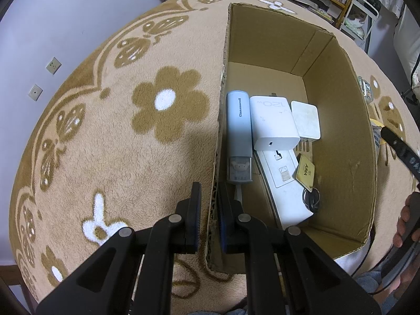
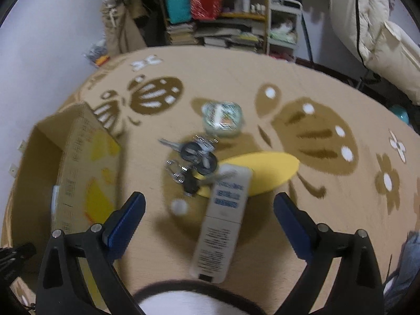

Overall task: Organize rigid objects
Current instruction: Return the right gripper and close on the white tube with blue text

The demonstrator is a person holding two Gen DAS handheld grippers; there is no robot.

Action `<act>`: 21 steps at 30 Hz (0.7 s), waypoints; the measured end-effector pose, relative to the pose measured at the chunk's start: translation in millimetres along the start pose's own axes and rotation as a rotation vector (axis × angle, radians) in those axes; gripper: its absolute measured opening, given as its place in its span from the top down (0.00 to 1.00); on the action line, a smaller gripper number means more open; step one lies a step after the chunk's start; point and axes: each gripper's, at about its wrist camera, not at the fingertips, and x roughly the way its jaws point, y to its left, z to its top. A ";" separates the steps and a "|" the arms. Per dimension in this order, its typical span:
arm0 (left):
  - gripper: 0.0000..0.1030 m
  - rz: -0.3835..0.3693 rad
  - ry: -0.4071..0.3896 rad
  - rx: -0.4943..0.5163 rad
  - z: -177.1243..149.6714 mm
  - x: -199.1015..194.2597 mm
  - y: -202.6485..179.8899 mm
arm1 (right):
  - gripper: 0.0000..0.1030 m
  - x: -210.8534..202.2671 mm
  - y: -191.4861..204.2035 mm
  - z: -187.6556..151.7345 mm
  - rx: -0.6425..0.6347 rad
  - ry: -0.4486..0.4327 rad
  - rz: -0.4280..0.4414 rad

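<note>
- Right hand-held gripper [image 2: 208, 211]: jaws spread as wide as they go, nothing between the pads; it points steeply down at the blanket. The right wrist view is blurred.
- Slim white box [image 2: 221, 223], printed with blue label blocks: lies flat on the patterned blanket [image 2: 328, 210], directly ahead of the right hand-held gripper and between its open fingers [image 2: 126, 218] without touching either. Its long axis runs roughly along the pointing line, tilted a little to the right at the far end, so the jaws straddle its narrow width. My judgement: this is the likely next pick, and the jaws are already turned to suit it.
- Key bunch [image 2: 193, 160]: just beyond the box's far end, touching or overlapping it; a yellow oval card [image 2: 267, 169] lies under both. A small round tin [image 2: 223, 118] sits farther off.
- Cardboard box [image 2: 39, 162]: off to the left of the right hand-held gripper, open-topped.
- Left hand-held gripper [image 1: 210, 204]: closed tight on the cardboard box's near wall [image 1: 214, 173], one finger outside, one inside, pointing steeply down, steadying it.
- Box contents: a pale blue Cinnamoroll case [image 1: 239, 136], a white charger [image 1: 273, 123], a small white square adapter [image 1: 305, 119], and a flat white device [image 1: 286, 181] with a yellow tag [image 1: 305, 170].
- Nearer hand: the right; the left is occupied.
</note>
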 end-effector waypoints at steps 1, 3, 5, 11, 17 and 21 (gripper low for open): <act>0.89 0.000 0.000 0.001 0.0 0.1 0.0 | 0.00 5.0 -2.5 -1.3 0.001 0.009 -0.013; 0.89 0.000 -0.001 0.002 -0.5 0.1 0.0 | 0.00 14.9 -7.1 -4.1 0.005 0.023 -0.034; 0.89 0.004 -0.001 0.005 -0.6 0.2 -0.4 | 0.00 24.1 -11.8 -7.2 0.021 0.040 -0.022; 0.89 0.005 -0.001 0.006 -0.4 0.8 -1.0 | 0.12 50.0 -23.0 -18.1 0.075 0.098 -0.030; 0.89 0.005 -0.001 0.006 -0.5 0.6 -0.8 | 0.13 58.4 -26.1 -20.3 0.112 0.120 -0.021; 0.89 0.005 -0.001 0.006 -0.4 0.7 -0.8 | 0.23 58.3 -25.3 -19.4 0.112 0.108 -0.057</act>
